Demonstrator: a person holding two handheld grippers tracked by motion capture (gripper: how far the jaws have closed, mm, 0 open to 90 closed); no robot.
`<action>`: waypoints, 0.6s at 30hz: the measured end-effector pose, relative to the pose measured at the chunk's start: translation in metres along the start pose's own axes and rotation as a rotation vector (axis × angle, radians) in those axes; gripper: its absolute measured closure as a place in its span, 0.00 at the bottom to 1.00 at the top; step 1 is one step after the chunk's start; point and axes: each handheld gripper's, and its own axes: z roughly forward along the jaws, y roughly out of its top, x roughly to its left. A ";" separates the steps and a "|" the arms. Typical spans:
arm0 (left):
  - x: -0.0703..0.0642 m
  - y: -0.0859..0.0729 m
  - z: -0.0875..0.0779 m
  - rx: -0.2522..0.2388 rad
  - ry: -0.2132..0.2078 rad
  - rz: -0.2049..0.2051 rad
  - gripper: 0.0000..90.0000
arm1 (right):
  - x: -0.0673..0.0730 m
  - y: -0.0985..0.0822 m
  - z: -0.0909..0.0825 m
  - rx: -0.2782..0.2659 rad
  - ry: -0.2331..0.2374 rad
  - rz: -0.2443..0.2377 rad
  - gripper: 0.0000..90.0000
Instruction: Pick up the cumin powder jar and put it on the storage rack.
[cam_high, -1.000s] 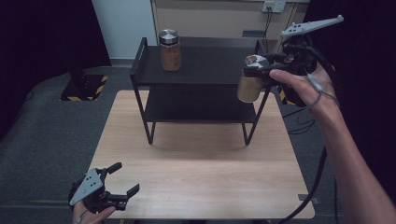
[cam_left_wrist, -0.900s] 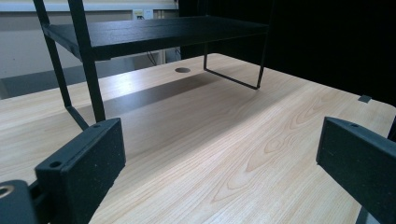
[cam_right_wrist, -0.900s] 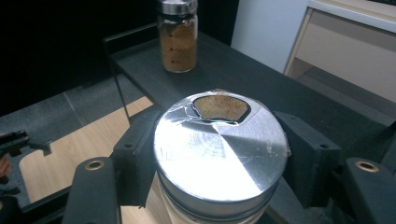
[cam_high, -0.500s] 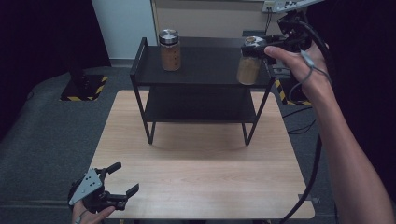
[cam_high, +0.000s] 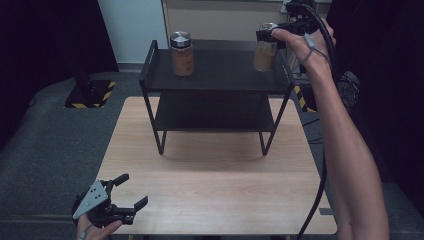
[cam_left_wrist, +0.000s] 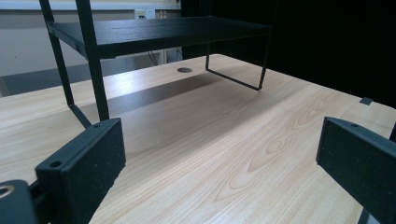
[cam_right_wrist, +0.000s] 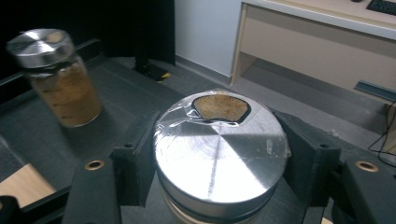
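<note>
Right hand-held gripper (cam_high: 270, 36): clamped on a jar (cam_high: 264, 50) just under its lid; in the right gripper view the two black jaws press on either side of the jar (cam_right_wrist: 219, 154).
Held jar: glass, brown contents, round brushed-metal lid with an opening through which the brown fill shows; upright. In the high view it sits at the right end of the top shelf (cam_high: 220, 75) of the black rack; whether its base touches the shelf or hangs just above it cannot be told.
Second jar (cam_high: 182, 53): same kind, metal lid, upright on the left part of the top shelf, well apart from the held jar. In the right gripper view it appears at upper left (cam_right_wrist: 60, 84), slightly blurred.
Rack: two black shelves on thin legs, at the far half of the worktop (cam_high: 215, 185); lower shelf (cam_high: 215, 112) in shadow.
Left hand-held gripper (cam_high: 129, 191): at the near left corner of the worktop, held low in the person's hand; jaws stand wide apart with nothing between them. Its own view looks along the wood grain toward the rack's legs (cam_left_wrist: 95, 74).
Right forearm: reaches in from the lower right, up to the rack's right end; cable trails down from the gripper.
</note>
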 end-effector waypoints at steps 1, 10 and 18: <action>0.000 0.000 0.000 -0.002 0.000 -0.003 0.00 | 0.000 0.001 0.003 0.003 -0.003 -0.001 0.40; 0.001 0.000 0.001 0.006 -0.003 0.003 0.00 | -0.001 0.004 0.019 0.034 -0.007 0.001 0.39; 0.002 0.000 0.001 0.005 -0.003 0.001 0.00 | -0.004 -0.004 0.030 0.050 0.015 0.017 0.39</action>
